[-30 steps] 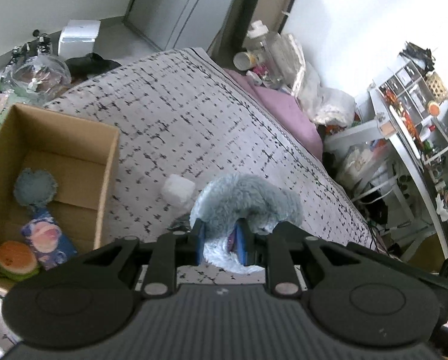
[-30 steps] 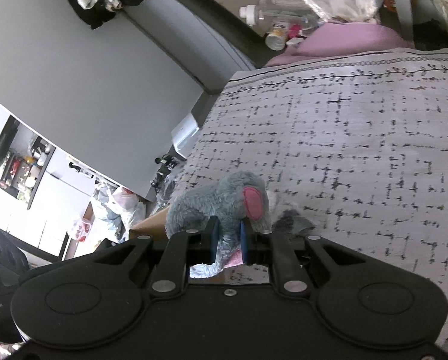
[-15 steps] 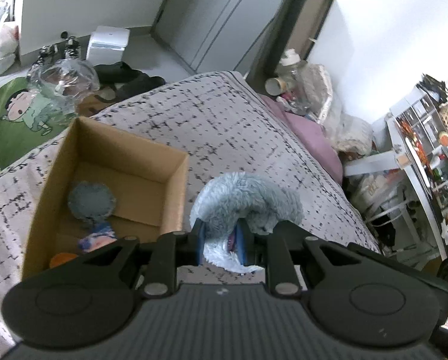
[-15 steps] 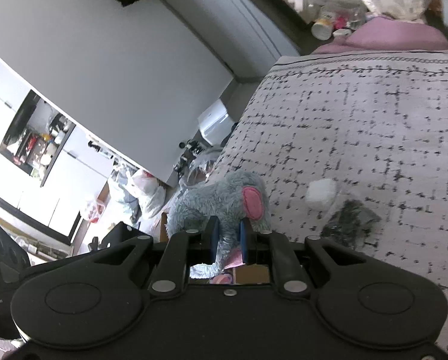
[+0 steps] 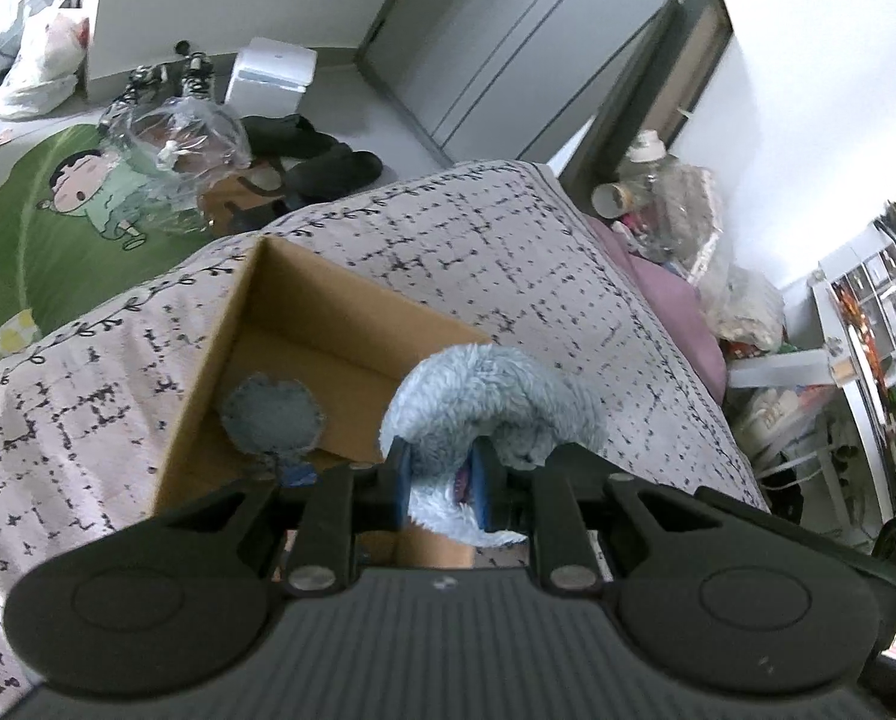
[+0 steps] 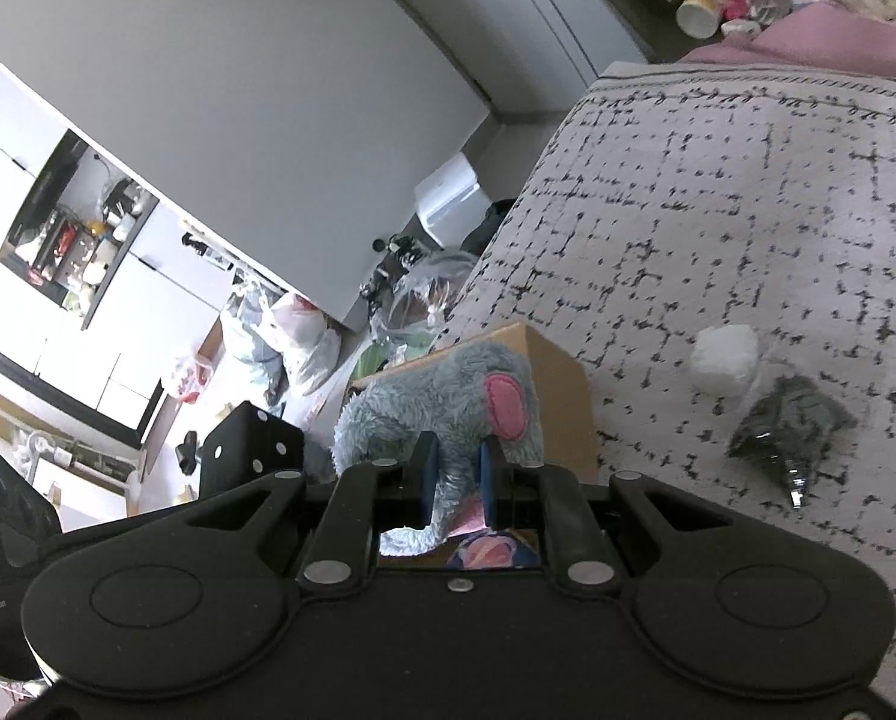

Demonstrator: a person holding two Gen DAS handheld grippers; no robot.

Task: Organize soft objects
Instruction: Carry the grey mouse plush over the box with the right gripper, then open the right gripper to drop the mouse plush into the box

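Both jaws clamp the plush elephant; centre it over the cardboard box at the bed's edge before you let go.

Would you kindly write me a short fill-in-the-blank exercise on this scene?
1. Both grippers are shut on one grey plush ____.
2. The plush's ear is coloured ____.
3. The cardboard box sits on the patterned ____.
4. The white block lies ____ the box.

Missing words: elephant; pink; bedspread; outside
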